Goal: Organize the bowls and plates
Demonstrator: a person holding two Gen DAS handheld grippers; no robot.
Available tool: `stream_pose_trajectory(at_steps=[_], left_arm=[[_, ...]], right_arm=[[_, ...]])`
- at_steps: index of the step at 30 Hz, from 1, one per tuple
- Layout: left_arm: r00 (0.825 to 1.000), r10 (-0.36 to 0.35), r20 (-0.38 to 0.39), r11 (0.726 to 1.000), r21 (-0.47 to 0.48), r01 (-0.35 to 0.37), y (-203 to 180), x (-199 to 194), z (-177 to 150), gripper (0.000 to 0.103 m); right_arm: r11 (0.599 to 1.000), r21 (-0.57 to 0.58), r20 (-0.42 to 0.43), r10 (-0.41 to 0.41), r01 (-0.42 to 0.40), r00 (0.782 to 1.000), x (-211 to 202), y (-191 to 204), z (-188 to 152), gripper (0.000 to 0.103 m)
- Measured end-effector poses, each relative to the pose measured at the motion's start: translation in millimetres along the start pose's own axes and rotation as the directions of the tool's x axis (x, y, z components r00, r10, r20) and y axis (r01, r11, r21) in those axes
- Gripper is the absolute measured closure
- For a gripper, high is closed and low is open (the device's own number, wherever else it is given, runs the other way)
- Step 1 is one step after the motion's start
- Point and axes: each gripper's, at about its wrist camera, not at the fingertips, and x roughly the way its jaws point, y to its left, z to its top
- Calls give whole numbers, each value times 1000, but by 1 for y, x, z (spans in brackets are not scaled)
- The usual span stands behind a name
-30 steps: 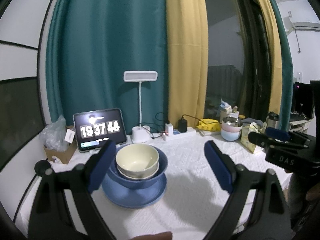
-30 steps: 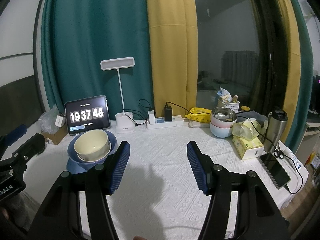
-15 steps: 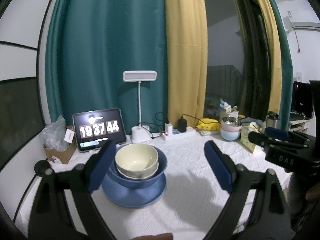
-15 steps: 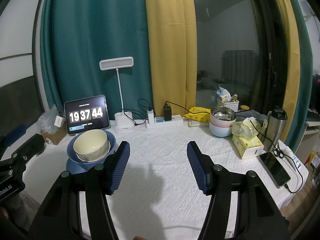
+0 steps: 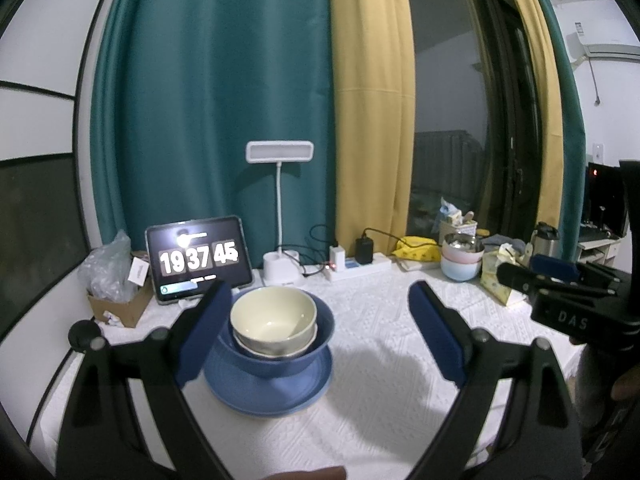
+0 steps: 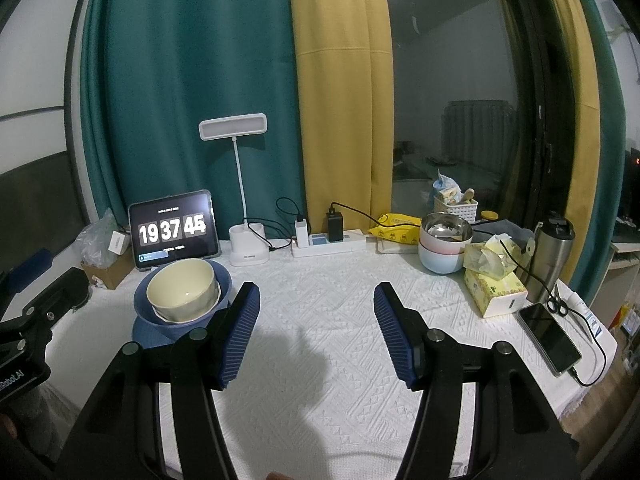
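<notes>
Holding our left gripper [image 5: 320,332] and right gripper [image 6: 316,334] wide open, both empty, cream bowl [image 5: 274,316] nested in blue bowl [image 5: 280,356] on blue plate [image 5: 268,394].

Cream bowl [image 5: 273,317]: glossy glazed ceramic. Blue bowl [image 5: 320,330] & plate [image 5: 272,394]: smooth, semi-matt glaze. Tablecloth [image 6: 332,320]: white, embossed, matt. Gripper pads [image 6: 239,334]: ribbed blue rubber. Flask [image 6: 550,254]: brushed metal. Phone [image 6: 549,338]: glossy glass.

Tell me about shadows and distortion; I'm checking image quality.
Left wrist view: fisheye bows the curtains; a soft shadow falls on the tablecloth beside the blue plate. Right wrist view: a similar shadow between the open hand-held gripper fingers; corners vignetted black.
</notes>
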Motion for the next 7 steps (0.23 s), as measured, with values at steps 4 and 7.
stream_pose_trajectory(at_steps=[4, 7], left_arm=[[1000, -2, 1, 1000, 1, 2, -2, -1, -2, 12], [1000, -1, 9, 1000, 3, 1, -3, -3, -4, 12]], right_arm=[[1000, 0, 1, 0, 0, 1000, 0, 0, 0, 40], [1000, -1, 1, 2, -2, 1000, 0, 0, 0, 40]])
